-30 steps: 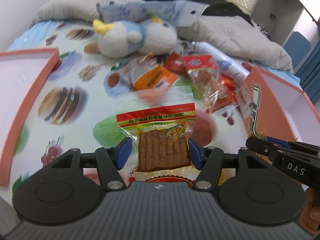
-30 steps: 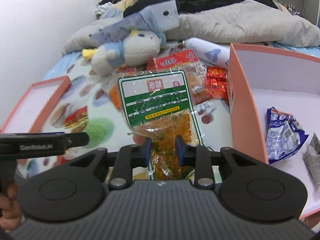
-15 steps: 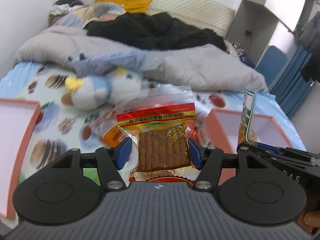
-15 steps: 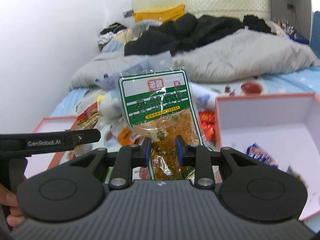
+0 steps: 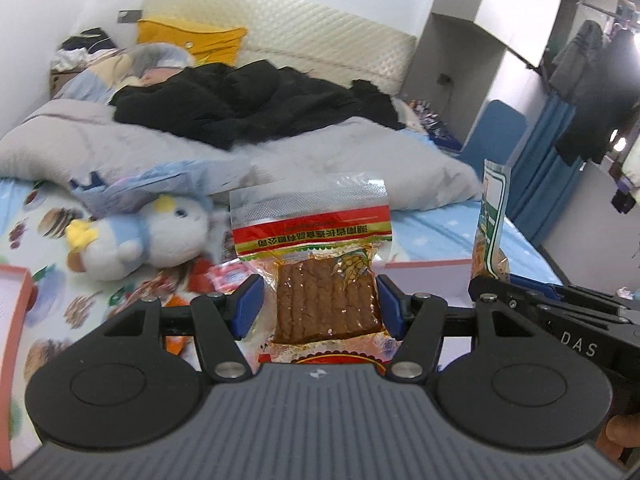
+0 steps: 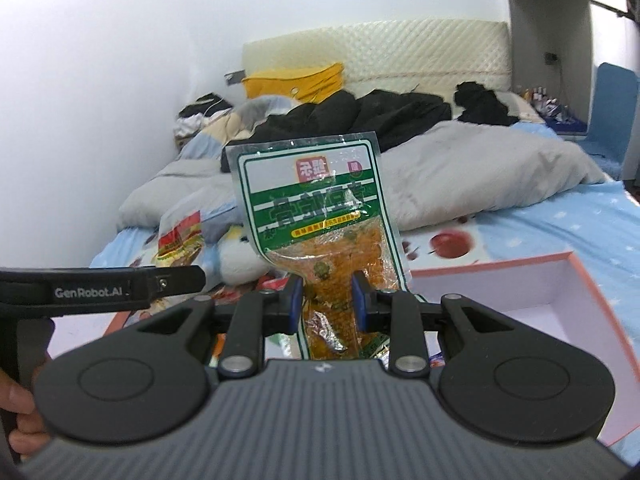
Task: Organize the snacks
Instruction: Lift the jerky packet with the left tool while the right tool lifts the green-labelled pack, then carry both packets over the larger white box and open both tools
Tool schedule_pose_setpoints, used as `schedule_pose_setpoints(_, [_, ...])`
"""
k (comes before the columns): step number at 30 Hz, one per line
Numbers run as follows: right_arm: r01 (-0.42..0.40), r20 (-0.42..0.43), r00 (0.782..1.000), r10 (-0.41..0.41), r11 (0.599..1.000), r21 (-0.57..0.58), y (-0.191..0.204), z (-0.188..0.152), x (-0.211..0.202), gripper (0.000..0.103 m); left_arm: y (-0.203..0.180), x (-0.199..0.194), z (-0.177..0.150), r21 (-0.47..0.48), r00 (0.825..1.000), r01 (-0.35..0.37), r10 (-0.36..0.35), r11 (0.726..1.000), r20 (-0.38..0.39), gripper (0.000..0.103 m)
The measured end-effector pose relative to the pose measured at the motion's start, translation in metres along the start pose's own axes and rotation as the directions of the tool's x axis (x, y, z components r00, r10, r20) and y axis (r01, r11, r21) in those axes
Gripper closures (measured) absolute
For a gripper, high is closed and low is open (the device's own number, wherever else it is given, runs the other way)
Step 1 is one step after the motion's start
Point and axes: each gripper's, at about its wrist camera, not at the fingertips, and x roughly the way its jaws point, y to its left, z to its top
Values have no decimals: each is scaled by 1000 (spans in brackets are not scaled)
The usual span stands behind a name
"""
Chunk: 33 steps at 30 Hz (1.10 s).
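Note:
My left gripper (image 5: 320,300) is shut on a red-banded packet of brown snack strips (image 5: 320,280) and holds it upright above the bed. My right gripper (image 6: 326,300) is shut on a green-and-white packet of orange snack (image 6: 320,216), also held upright. The green packet shows edge-on at the right of the left wrist view (image 5: 492,224); the red packet shows at the left of the right wrist view (image 6: 180,240). A pink-rimmed white box (image 6: 560,292) lies below right. More snack packets (image 5: 212,276) lie on the sheet by the plush.
A blue-and-white plush toy (image 5: 148,236) lies on the food-print sheet. A grey duvet (image 5: 360,152) and black clothes (image 5: 248,100) cover the back of the bed. Another pink-rimmed box (image 5: 16,292) is at the left edge. A blue chair (image 5: 500,132) stands to the right.
Both grippers have risen and tilted up with their packets still held. The view has swung from the snack pile on the sheet toward the headboard and wall.

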Motion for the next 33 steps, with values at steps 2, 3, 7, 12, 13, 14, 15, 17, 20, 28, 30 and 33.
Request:
schedule_pose_setpoints(2, [17,15,1000,-17,1000,-6,-6,3,-5,74,-12,1,5,9,1000,17,-17,1000,4,37])
schedule_pose_setpoints(3, [25,21,999,-25,1000,-5,-10,4,-7,74,-17,2,7,17,1000,27,-27,1000,6,37])
schedule_pose_setpoints(7, [69,49,996,-69,998,6,-29,5,-14,74,-41,11,11,47,999,54,-54,997,6,37])
schedule_pose_setpoints(12, [122,44,991,-123,992,32,-57,-5,-14,74,-69,36,5,82,996,88,-85,993,-39,37])
schedule_pose_setpoints(13, [134,37,990,-136,990,35,-62,-8,-13,74,-73,42,2,87,995,96,-92,992,-49,37])
schedule_pose_setpoints(14, [148,29,988,-149,988,39,-67,-12,-10,74,-78,48,-1,93,994,98,-93,991,-58,37])
schedule_pose_setpoints(15, [156,18,987,-157,987,41,-74,-16,-7,74,-83,54,-4,103,993,101,-94,990,-71,37])
schedule_pose_setpoints(17, [164,-22,986,-163,985,52,-89,-27,2,73,-90,70,-10,114,990,110,-99,987,-98,37])
schedule_pose_setpoints(20, [191,-67,980,-186,979,71,-106,-44,11,73,-100,93,-20,131,985,122,-103,984,-141,37])
schedule_pose_setpoints(28, [251,-166,959,-230,960,122,-134,-86,35,72,-124,143,-46,146,961,163,-123,976,-246,37])
schedule_pose_setpoints(30, [266,-180,954,-241,955,130,-139,-93,40,71,-131,154,-53,169,955,170,-120,971,-271,37])
schedule_pose_setpoints(33, [276,-200,949,-245,951,142,-148,-101,47,71,-138,169,-59,190,948,178,-116,965,-297,36])
